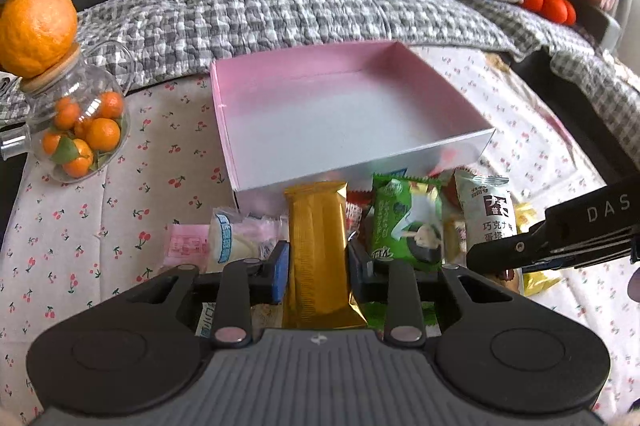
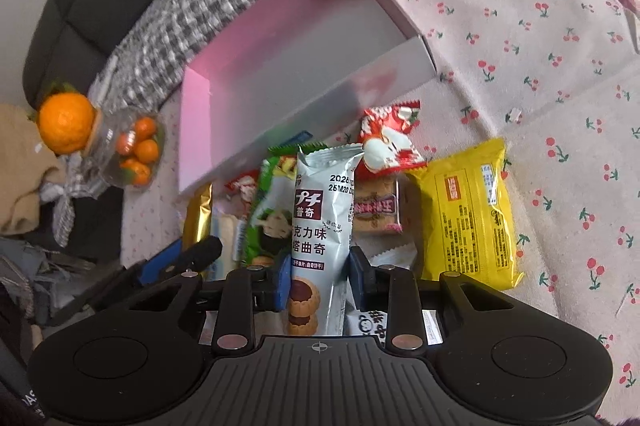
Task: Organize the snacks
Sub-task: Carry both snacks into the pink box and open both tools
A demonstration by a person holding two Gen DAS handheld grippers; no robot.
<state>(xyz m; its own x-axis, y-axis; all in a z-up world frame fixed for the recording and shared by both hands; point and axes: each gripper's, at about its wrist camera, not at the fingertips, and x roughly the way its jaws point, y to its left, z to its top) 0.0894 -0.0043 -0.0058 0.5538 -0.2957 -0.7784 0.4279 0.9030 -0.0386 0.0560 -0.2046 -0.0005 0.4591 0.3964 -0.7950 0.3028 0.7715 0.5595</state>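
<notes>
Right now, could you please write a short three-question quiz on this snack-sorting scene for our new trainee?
1. True or false: the pink box already holds snacks.
2. Which packet sits between the pads of the left gripper?
A. green packet
B. gold packet
C. yellow packet
3. Fill in: the large orange rests on top of the ____.

Key
1. False: its floor shows bare in both wrist views.
2. B. The right gripper holds the white cookie packet.
3. Glass jar, which has small oranges inside.
</notes>
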